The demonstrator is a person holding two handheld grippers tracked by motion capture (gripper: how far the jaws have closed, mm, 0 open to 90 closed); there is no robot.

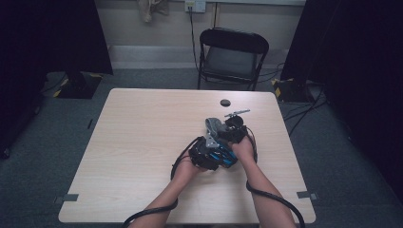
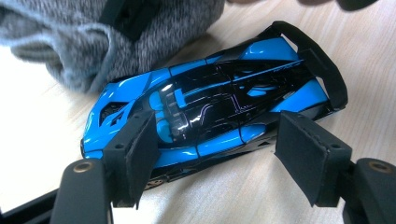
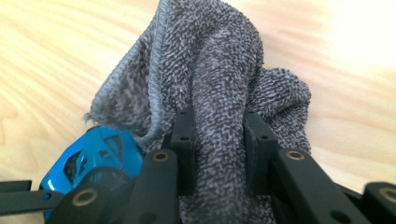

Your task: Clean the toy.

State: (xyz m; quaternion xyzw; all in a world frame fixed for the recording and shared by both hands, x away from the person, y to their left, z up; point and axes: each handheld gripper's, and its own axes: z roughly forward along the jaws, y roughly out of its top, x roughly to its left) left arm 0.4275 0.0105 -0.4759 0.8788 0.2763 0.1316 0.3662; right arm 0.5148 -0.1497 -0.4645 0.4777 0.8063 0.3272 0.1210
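A blue and black toy car (image 2: 219,93) lies on the wooden table (image 1: 142,142). My left gripper (image 2: 215,154) straddles its near side, and both pads touch the body, so it grips the car. A grey terry cloth (image 3: 210,70) is bunched up between the jaws of my right gripper (image 3: 219,149), which is shut on it. The cloth (image 2: 70,42) hangs against the car's nose. In the high view both grippers meet right of the table's middle: the left gripper (image 1: 209,154) at the car (image 1: 224,156), the right gripper (image 1: 234,130) just beyond it with the cloth (image 1: 215,126).
A small black round object (image 1: 225,102) and a thin silver piece (image 1: 237,113) lie on the table beyond the hands. A black folding chair (image 1: 233,57) stands behind the far edge. Cables trail from both grippers off the near edge.
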